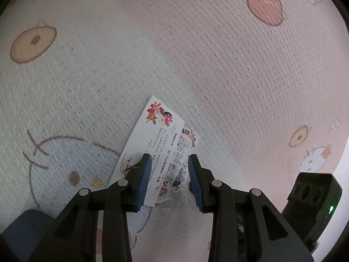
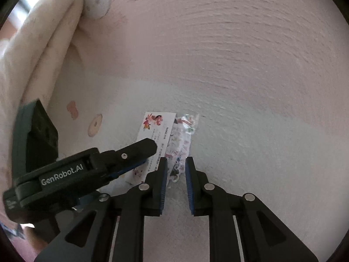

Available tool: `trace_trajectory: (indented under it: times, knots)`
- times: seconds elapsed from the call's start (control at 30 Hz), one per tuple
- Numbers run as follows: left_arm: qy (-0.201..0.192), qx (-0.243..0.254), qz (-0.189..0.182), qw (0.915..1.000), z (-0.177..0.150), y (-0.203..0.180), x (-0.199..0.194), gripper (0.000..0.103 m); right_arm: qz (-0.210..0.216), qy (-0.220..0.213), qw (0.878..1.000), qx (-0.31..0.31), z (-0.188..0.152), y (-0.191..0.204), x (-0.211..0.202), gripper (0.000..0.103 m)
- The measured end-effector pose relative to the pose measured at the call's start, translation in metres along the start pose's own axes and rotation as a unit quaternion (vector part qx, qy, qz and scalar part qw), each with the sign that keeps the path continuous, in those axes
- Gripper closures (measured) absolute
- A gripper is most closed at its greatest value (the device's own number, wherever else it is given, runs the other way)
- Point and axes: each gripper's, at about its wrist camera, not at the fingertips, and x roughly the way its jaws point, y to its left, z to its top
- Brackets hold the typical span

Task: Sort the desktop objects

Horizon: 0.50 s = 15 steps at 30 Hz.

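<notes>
While a white card (image 1: 152, 144) and a sticker sheet (image 1: 185, 152) lie overlapping on the patterned cloth (image 1: 196, 65), the left gripper (image 1: 169, 159) stands apart over them; the right gripper (image 2: 176, 163) shows a narrow gap, gripping nothing.

Both views are wrist fisheyes looking steeply down along their own fingers, close above the card (image 1: 150, 144) on a printed cloth (image 1: 196, 54). The left view has the card at lower centre, with the right gripper's body (image 1: 314, 203) right of it at the frame edge. The right view sees the same card (image 2: 156, 131) at centre, with the left gripper (image 2: 139, 152) reaching in left of it. Both share the card and the sticker sheet (image 2: 185, 135) just beside it.
</notes>
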Motion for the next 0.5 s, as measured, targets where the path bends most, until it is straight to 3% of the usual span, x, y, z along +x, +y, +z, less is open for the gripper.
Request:
trace_trajectory:
  times: [0.03, 0.3, 0.43, 0.5]
  knots:
    - [0.001, -0.002, -0.002, 1.0, -0.007, 0.013, -0.002, 0.065, -0.004, 0.0, 1.0, -0.01, -0.001, 0.004, 0.001, 0.089]
    - [-0.003, 0.014, -0.022, 0.9996, -0.009, 0.001, -0.024, 0.065, -0.009, 0.018, 0.999, -0.045, -0.005, 0.017, 0.019, 0.09]
    - [-0.043, 0.093, 0.052, 0.9933, 0.0, -0.001, -0.045, 0.064, -0.018, 0.01, 0.998, -0.053, -0.012, 0.017, 0.015, 0.09]
    - [-0.025, 0.132, 0.101, 0.9857, 0.006, -0.004, -0.038, 0.064, -0.028, 0.008, 0.998, -0.059, -0.014, 0.019, 0.013, 0.09]
